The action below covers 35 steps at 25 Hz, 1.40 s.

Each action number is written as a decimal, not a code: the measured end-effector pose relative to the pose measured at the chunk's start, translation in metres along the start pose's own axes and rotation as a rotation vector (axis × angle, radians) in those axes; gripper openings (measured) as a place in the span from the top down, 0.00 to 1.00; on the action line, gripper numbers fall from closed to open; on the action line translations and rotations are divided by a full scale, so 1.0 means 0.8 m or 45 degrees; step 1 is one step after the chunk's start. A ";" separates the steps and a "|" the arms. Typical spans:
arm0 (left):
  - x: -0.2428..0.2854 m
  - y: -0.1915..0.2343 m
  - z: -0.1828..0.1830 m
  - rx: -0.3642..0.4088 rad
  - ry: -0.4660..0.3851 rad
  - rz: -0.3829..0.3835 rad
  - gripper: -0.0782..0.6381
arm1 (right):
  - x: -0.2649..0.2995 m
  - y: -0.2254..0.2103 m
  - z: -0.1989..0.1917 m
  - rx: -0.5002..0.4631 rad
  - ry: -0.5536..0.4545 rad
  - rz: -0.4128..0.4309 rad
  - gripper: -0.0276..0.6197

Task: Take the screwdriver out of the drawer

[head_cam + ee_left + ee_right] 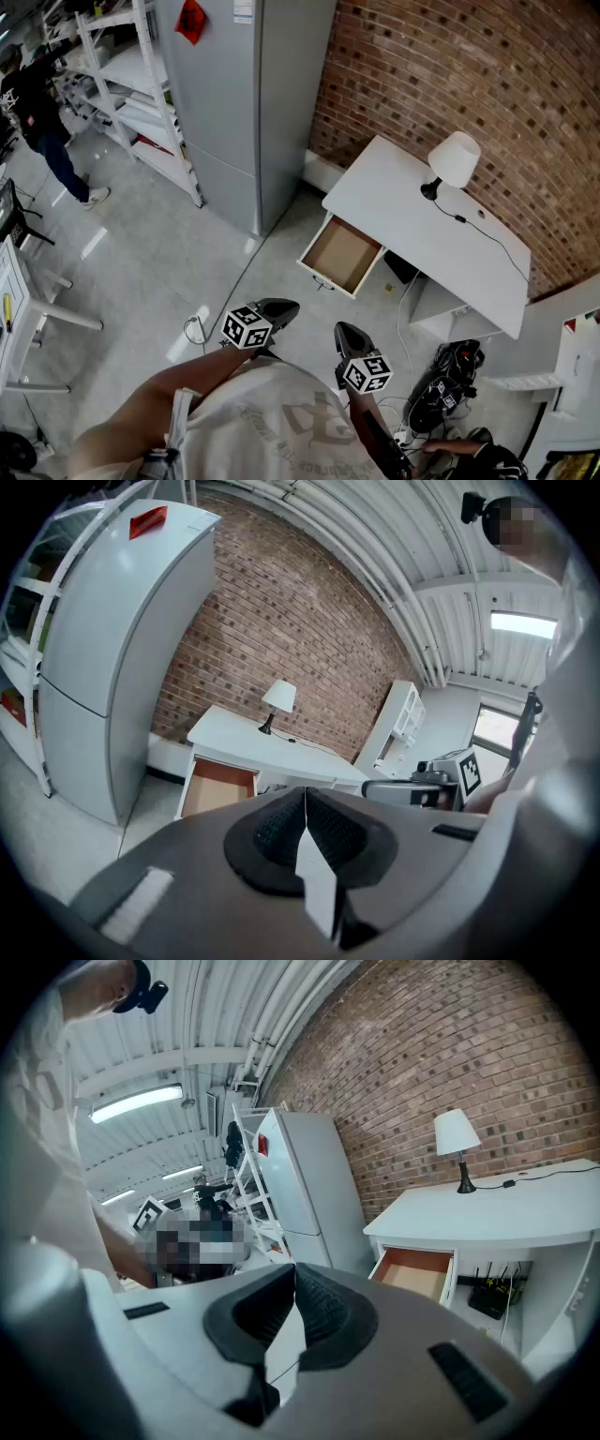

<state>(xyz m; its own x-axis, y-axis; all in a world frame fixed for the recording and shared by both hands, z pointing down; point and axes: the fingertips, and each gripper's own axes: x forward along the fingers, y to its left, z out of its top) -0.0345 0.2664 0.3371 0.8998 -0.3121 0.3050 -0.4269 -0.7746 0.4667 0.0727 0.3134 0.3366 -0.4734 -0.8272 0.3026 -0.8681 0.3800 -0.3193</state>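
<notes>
We cannot find the screwdriver in any view: the drawer [342, 255] stands pulled open from the white desk [422, 220], and the brown floor that shows looks bare. If the tool is there, it must lie in the part tucked under the desktop or hard against a wall of the drawer. So we cannot say which way it points or how its long axis runs. We judge that a screwdriver will be light and stiff, with a smooth metal shaft that would slip between the pads and roll if nudged. The thicker handle is the place to take hold, pinched across its width near the middle so it does not tip. Seen from the head view, the drawer lies at about 1 o'clock from us, well apart from both tools, with floor between. The left gripper [305, 803] has its ribbed pads pressed together on nothing, and the right gripper [293, 1279] is likewise closed and empty. Both are held low in front of our body, aimed toward the desk. On the desktop a white-shaded lamp [453, 161] stands at 2 o'clock, against the brick wall [450, 66]. A tall grey fridge [234, 94] rises at 11 o'clock. We judge the approach has hardly begun.
</notes>
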 end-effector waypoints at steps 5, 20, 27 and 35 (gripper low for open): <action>0.016 0.012 0.002 0.037 -0.019 0.032 0.88 | 0.015 -0.017 0.001 -0.008 -0.035 0.033 0.95; 0.019 -0.023 -0.028 0.088 0.053 0.022 0.88 | -0.026 -0.022 -0.032 0.062 -0.040 -0.028 0.95; -0.006 -0.020 -0.027 0.079 0.042 0.072 0.88 | -0.025 -0.011 -0.041 0.095 -0.049 -0.019 0.95; -0.002 -0.013 -0.028 0.070 0.075 0.059 0.88 | -0.021 -0.016 -0.047 0.139 -0.035 -0.056 0.95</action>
<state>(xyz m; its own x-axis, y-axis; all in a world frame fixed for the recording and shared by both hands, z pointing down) -0.0336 0.2868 0.3503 0.8715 -0.3170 0.3743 -0.4611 -0.7896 0.4049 0.0862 0.3378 0.3695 -0.4298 -0.8536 0.2943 -0.8659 0.2972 -0.4024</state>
